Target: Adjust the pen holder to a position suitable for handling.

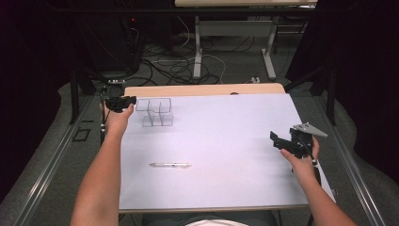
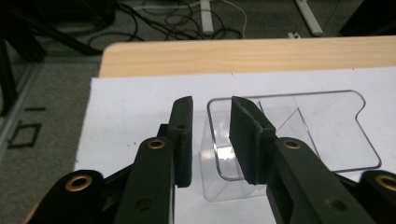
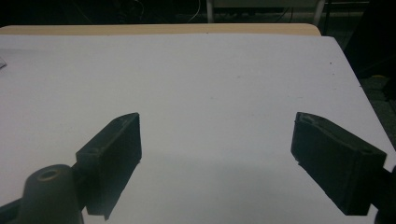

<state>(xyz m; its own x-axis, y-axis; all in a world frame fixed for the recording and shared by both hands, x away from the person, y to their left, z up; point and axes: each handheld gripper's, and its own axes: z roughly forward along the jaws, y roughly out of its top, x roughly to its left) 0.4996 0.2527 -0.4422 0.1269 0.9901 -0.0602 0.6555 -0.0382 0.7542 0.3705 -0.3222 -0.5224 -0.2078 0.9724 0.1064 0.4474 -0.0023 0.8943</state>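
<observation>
Straddling the left wall of a clear plastic compartment organiser [image 2: 289, 135] at the far left, the left gripper [image 2: 211, 135] was narrowed but not clamped; the pen [image 1: 170, 165] was untouched, the right gripper [image 3: 215, 154] wide and empty.

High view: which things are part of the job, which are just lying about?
In the job:
- clear plastic organizer, its near wall between the fingers of the left gripper, a gap showing either side
- left gripper

Lying about:
- pen, mid-table, untouched
- right gripper, open over bare white table
</observation>
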